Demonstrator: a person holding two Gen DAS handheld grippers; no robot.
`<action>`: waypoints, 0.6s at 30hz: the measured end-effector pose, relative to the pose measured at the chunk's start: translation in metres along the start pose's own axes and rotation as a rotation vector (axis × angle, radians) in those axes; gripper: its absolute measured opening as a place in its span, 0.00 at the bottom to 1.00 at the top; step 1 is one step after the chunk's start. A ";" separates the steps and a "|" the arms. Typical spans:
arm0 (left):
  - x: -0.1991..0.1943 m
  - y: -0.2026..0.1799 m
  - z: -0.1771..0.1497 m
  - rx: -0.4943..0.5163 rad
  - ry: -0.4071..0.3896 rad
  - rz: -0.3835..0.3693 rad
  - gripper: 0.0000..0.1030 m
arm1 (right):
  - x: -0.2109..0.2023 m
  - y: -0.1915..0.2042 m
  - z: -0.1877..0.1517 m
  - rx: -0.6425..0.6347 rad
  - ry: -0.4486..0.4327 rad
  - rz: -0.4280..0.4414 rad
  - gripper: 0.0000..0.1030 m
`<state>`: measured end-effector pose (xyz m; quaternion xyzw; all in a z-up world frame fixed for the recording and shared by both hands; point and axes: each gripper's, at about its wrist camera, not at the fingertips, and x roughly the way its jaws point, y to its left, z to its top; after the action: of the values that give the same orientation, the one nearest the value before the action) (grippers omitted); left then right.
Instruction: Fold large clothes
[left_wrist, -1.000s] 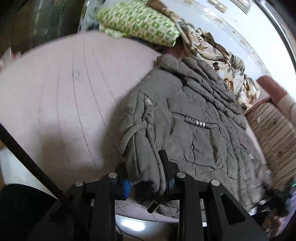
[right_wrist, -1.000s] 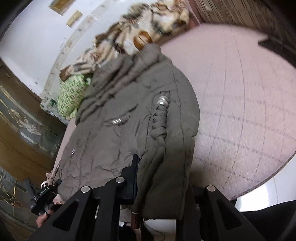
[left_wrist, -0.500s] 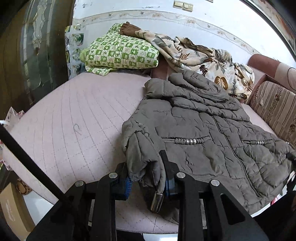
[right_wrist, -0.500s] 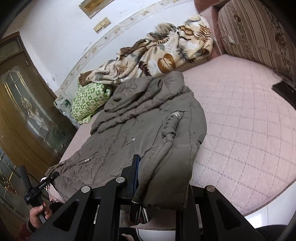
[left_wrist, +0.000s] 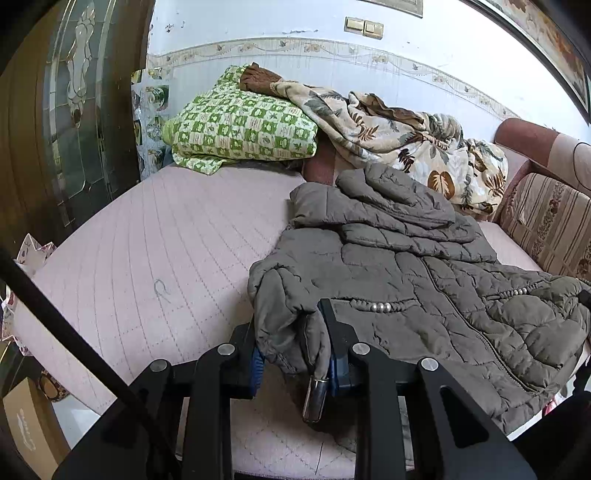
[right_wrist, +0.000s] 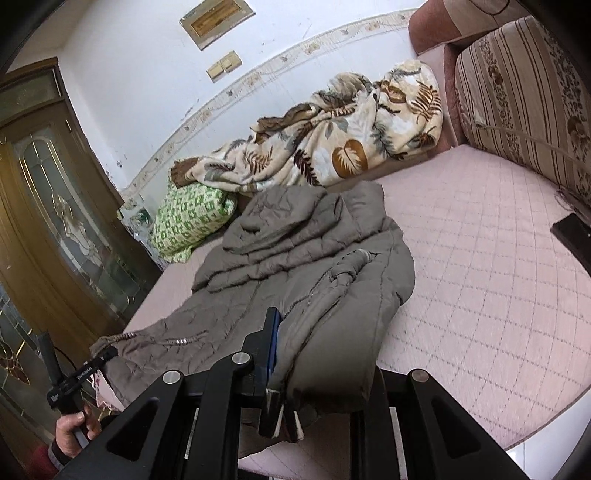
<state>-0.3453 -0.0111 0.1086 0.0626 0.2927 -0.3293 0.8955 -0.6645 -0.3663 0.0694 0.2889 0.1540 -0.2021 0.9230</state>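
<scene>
Grey-brown quilted jacket (left_wrist: 399, 266): lies spread on the pink quilted mattress (left_wrist: 155, 236), hood end toward the leaf-print blanket (left_wrist: 399, 136), hem at the near edge. Left gripper (left_wrist: 293, 350): fingers closed on a bunched fold of the jacket's hem, a metal toggle (left_wrist: 314, 398) hanging below. Right gripper (right_wrist: 321, 354): fingers closed on the jacket's opposite hem corner, fabric draped over one finger. Green checked pillow (left_wrist: 240, 125): beyond the jacket, beside the blanket, against the wall. Striped headboard cushion (right_wrist: 517, 92): to the blanket's right.

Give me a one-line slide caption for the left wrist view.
Left gripper, jaws shut on a bunched edge of the grey quilted jacket spread across the pink bed.
</scene>
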 end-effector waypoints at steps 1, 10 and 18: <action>-0.001 0.000 0.001 -0.001 -0.003 -0.001 0.24 | -0.001 0.001 0.002 0.000 -0.006 0.000 0.17; -0.005 0.003 0.011 -0.041 -0.011 -0.023 0.24 | -0.004 0.011 0.010 -0.006 -0.010 -0.017 0.17; -0.005 0.002 0.025 -0.050 -0.027 -0.025 0.24 | -0.003 0.009 0.019 0.022 -0.020 0.001 0.17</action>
<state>-0.3348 -0.0143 0.1318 0.0322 0.2895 -0.3339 0.8965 -0.6595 -0.3705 0.0896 0.2970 0.1423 -0.2063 0.9214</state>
